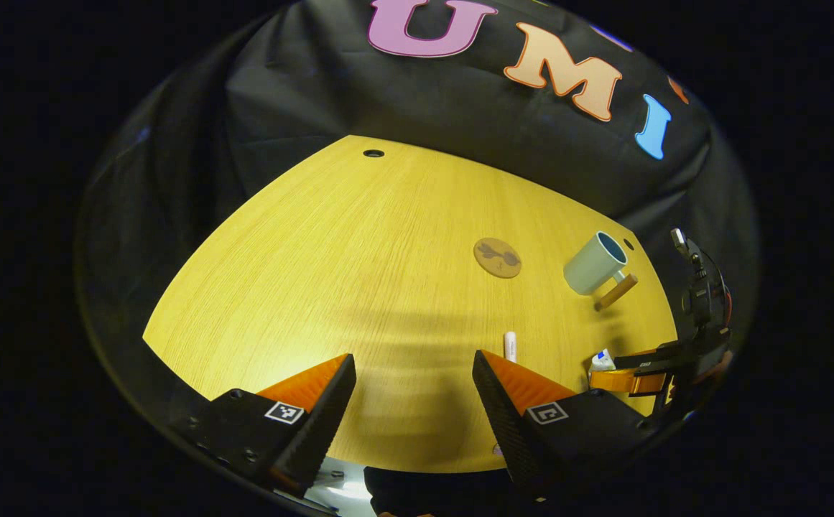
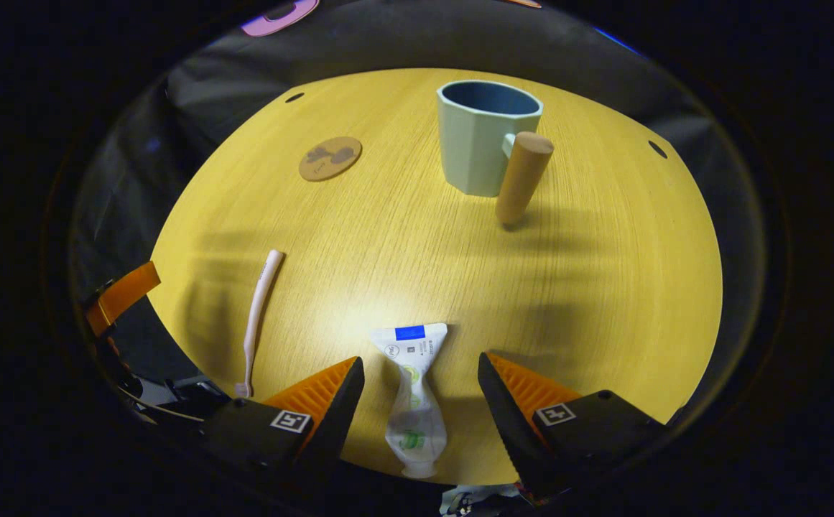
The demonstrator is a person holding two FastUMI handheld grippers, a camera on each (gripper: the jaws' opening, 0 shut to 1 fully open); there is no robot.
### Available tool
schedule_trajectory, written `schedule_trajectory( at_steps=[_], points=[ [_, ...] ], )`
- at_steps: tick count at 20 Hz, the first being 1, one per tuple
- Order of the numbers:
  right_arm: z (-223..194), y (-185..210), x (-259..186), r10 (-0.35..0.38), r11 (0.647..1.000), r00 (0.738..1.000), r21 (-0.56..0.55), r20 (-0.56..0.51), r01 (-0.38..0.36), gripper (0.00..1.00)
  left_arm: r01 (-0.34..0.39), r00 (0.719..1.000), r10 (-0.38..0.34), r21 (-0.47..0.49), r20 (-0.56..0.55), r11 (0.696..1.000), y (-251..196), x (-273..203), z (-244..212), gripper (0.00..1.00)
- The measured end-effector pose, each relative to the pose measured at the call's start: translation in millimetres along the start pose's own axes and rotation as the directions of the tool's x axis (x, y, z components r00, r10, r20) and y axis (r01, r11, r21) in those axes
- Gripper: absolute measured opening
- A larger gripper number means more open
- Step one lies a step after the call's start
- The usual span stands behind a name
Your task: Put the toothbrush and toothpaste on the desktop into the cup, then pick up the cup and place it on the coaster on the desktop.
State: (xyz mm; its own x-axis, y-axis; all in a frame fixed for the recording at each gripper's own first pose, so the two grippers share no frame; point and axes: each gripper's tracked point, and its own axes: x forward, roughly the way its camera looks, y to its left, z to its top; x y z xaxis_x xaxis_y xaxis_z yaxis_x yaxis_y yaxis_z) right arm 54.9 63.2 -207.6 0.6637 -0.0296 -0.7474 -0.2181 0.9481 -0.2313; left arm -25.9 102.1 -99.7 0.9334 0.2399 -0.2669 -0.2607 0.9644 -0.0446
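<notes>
Left gripper view: My left tool sits at the bottom of the frame with its fingers apart and nothing between them, above bare worktop. The toothbrush shows as a short pale end just above the right finger; the rest is cut off behind that finger. The coaster lies right of centre, the cup further right, and the other tool at the right edge, with a scrap of the toothpaste beside it.

Right gripper view: My right tool is also spread wide, straddling the toothpaste at bottom centre without touching it. The toothbrush lies at lower left, the coaster at upper left, the cup upright at top centre with its wooden handle facing me.

Risks: I judge the flattened, twisted tube could slip or fold if clamped off-centre. A long toothbrush could tip the cup when dropped in. Fisheye distortion makes tool height above the worktop hard to judge. The tube's cap end lies at the frame's lower rim, poorly resolved.
</notes>
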Motion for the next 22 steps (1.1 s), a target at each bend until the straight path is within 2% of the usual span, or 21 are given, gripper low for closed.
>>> schedule_trajectory(
  at_steps=[1, 2, 3, 4, 6, 7, 8, 9, 11, 12, 13, 18, 20, 22],
  points=[
    [-3, -1, 4, -0.007, 1.000, 1.000, 0.001, -0.029, 0.007, 0.86, -0.013, 1.000, 0.013, 0.009, -0.008, 1.000, 4, 2, -2, 0.96],
    [-4, -1, 6, -0.012, 1.000, 0.999, 0.001, -0.042, 0.012, 0.90, -0.017, 1.000, 0.017, 0.018, -0.015, 1.000, 6, 3, -2, 0.96],
    [-5, -1, 7, -0.016, 1.000, 0.998, -0.002, -0.053, 0.016, 0.82, -0.020, 1.000, 0.020, 0.028, -0.022, 0.999, 4, 4, -4, 0.96],
    [-5, -2, 7, -0.022, 1.000, 0.998, -0.004, -0.063, 0.022, 0.86, -0.023, 0.999, 0.025, 0.039, -0.029, 0.999, 5, 5, -5, 0.96],
    [-5, -2, 9, -0.027, 1.000, 0.996, 0.002, -0.080, 0.027, 0.72, -0.019, 0.999, 0.021, 0.050, -0.037, 0.999, 3, 8, -5, 0.96],
    [-6, -1, 10, -0.028, 1.000, 0.995, 0.009, -0.091, 0.029, 0.70, -0.011, 0.999, 0.013, 0.050, -0.044, 0.999, 1, 9, -5, 0.96],
    [-7, -1, 11, -0.031, 0.999, 0.994, 0.017, -0.103, 0.033, 0.60, -0.005, 0.999, 0.008, 0.048, -0.048, 0.999, 1, 9, -6, 0.96],
    [-8, -1, 12, -0.031, 0.999, 0.993, 0.021, -0.112, 0.033, 0.44, -0.002, 0.999, 0.004, 0.046, -0.051, 0.999, 0, 10, -6, 0.95],
    [-8, 0, 12, -0.034, 0.999, 0.992, 0.021, -0.124, 0.036, 0.27, -0.002, 0.998, 0.005, 0.040, -0.059, 0.999, -1, 14, -8, 0.95],
    [-9, -1, 14, -0.031, 0.999, 0.991, 0.025, -0.132, 0.035, 0.27, 0.000, 0.998, 0.002, 0.036, -0.066, 0.999, -1, 16, -9, 0.95],
    [-8, -1, 12, -0.029, 0.999, 0.991, 0.029, -0.134, 0.033, 0.21, 0.003, 0.997, 0.000, 0.034, -0.072, 0.999, -2, 17, -10, 0.95],
    [-5, 2, 11, 0.026, 0.996, 0.992, 0.091, -0.120, -0.015, 0.11, 0.015, 0.994, -0.009, 0.060, -0.107, 0.998, -6, 20, -12, 0.95],
    [3, 6, 5, 0.077, 0.990, 0.996, 0.117, -0.036, -0.073, 0.11, 0.037, 0.990, -0.021, 0.117, -0.140, 0.992, -19, 23, -9, 0.96],
    [6, 1, -2, 0.085, 0.982, 0.996, 0.169, 0.010, -0.086, 0.12, 0.077, 0.984, -0.049, 0.164, -0.170, 0.983, -44, 31, -10, 0.95]
  ],
)
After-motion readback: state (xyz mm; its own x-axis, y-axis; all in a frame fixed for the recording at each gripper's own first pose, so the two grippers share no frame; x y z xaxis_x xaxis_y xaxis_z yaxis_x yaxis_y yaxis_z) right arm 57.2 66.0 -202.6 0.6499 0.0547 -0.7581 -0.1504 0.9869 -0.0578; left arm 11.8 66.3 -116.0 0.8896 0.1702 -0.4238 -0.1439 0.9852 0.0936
